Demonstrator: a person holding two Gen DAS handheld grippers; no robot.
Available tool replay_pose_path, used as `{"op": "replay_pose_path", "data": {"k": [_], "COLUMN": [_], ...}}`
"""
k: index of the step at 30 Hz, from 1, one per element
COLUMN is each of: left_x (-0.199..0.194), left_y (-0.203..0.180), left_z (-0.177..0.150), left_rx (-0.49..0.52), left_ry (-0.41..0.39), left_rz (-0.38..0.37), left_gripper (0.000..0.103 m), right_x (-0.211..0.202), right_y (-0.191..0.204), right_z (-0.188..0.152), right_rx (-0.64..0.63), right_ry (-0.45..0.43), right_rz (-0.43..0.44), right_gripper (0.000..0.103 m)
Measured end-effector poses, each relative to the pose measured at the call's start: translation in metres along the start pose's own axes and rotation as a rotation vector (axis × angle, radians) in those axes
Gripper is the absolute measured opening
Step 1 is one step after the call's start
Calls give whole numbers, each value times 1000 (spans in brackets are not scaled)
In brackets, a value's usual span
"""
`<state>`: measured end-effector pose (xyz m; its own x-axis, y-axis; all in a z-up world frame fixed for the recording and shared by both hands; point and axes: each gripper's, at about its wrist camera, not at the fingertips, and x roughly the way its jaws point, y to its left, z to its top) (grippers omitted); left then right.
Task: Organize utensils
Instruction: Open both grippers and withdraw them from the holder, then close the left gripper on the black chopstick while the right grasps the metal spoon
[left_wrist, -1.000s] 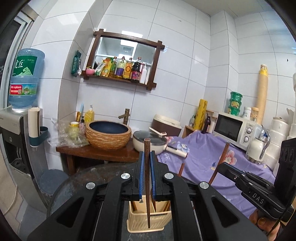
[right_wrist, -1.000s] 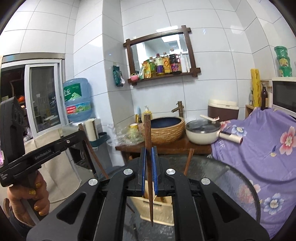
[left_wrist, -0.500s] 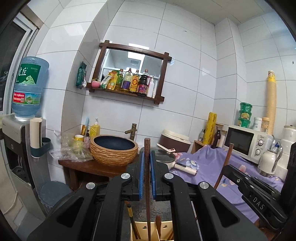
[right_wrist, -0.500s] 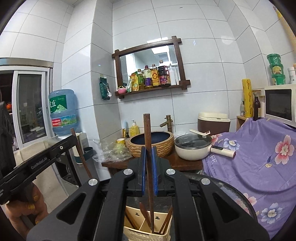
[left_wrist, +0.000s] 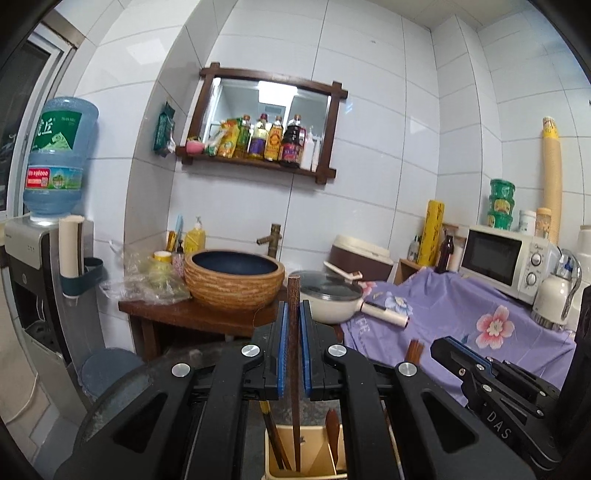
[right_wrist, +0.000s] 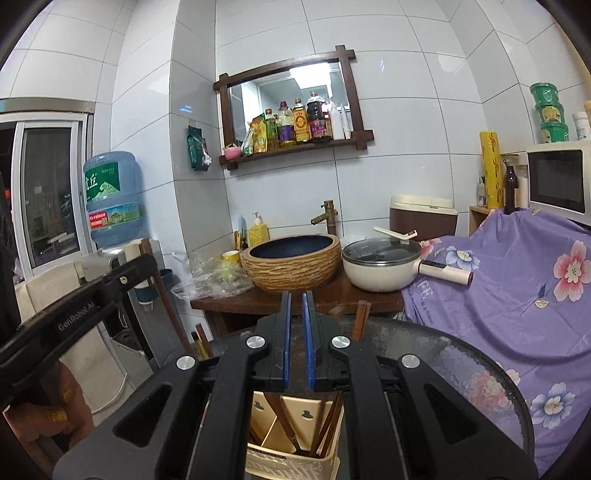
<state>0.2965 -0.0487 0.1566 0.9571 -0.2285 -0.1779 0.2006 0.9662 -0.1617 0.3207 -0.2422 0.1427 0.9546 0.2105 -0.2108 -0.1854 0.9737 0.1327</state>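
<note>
Left wrist: L tongs (left_wrist: 292, 354) pinch chopstick (left_wrist: 294, 369) upright, tip down in holder (left_wrist: 306, 456); R tongs (right_wrist: 296, 343) slightly spread, empty.

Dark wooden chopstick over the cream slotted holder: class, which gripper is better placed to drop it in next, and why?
Left. The left gripper holds the dark wooden chopstick upright, its tip inside the cream slotted holder. The right gripper holds nothing.
</note>
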Motion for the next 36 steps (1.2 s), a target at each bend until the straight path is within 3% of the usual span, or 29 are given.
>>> {"op": "replay_pose_path", "data": {"k": [7,9,10,11,12,13,14,16,19,23,28,33,36], "left_x": [18,20,21,21,20,17,14,5,-4,-8,-10,-9,-5], "left_y": [3,5,6,8,9,11,14,20,35,54,56,43,37], "left_z": [-29,-36,-39,-42,-44,-48,-50,-55,-67,-91,-131,-169,-186], "left_rx": [16,15,17,16,14,8,2,-8,-41,-98,-66,-8,8], "left_ry": [108,117,128,135,139,141,137,137,173,267,397,553,620], "left_rz": [-25,-15,-19,-21,-22,-21,-19,-8,20,46,81,45,36], "left_gripper": [6,7,8,17,25,42,50,54,68,70,70,66,56], "right_x": [7,4,0,-4,-8,-9,-11,-17,-24,-25,-24,-29,-34], "right_y": [-4,-6,-8,-8,-9,-8,-8,-10,-14,-10,3,-3,-6], "right_z": [-23,-30,-34,-37,-41,-47,-50,-62,-83,-120,-168,-193,-200], "right_rx": [7,16,23,24,18,2,-3,0,7,-1,-41,-13,-2], "right_ry": [59,66,52,38,37,68,82,102,170,304,453,495,511], "right_rz": [25,16,11,5,1,4,7,11,15,45,59,40,42], "right_gripper": [10,41,72,75,75,75,75,75,75,75,74,73,73]}}
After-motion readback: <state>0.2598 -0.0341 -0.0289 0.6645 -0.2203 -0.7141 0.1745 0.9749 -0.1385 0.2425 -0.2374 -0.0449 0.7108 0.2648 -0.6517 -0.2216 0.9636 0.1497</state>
